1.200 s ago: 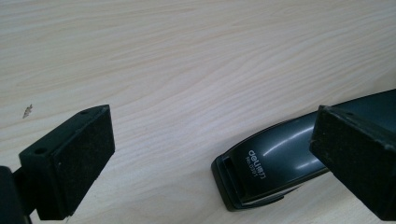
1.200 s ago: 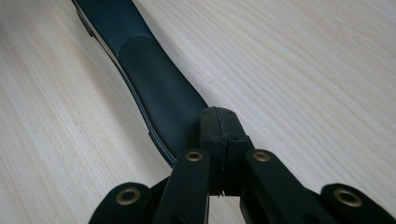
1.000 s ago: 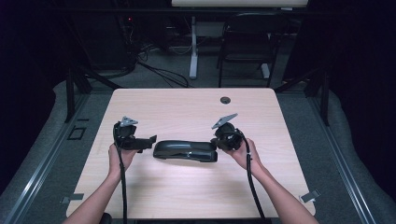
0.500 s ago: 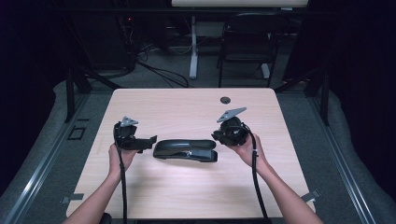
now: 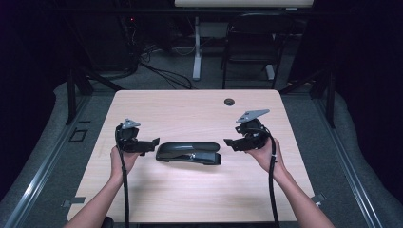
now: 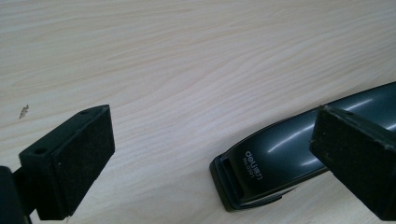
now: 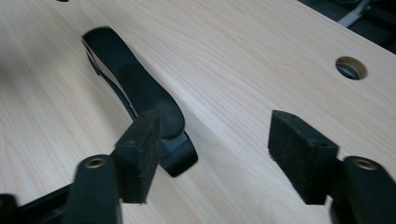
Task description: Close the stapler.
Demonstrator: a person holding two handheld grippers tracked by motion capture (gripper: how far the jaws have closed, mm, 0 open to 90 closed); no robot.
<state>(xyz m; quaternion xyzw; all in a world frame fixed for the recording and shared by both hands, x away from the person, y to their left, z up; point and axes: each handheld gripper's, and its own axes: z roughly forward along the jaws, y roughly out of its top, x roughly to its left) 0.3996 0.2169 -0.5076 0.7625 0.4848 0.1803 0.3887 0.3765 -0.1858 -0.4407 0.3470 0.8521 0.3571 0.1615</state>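
Black stapler [image 5: 189, 153] flat on table [image 5: 190, 109], untouched. Right gripper [image 5: 230, 142] jaws just opened, nothing between them. Left gripper [image 5: 154, 142] jaws spread wide, empty.

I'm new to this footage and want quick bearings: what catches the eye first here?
A black stapler lies near the middle of the pale wooden table. A hand-held gripper flanks each end: the left gripper close to its left end, the right gripper just off its right end, jaws open and nothing between them.
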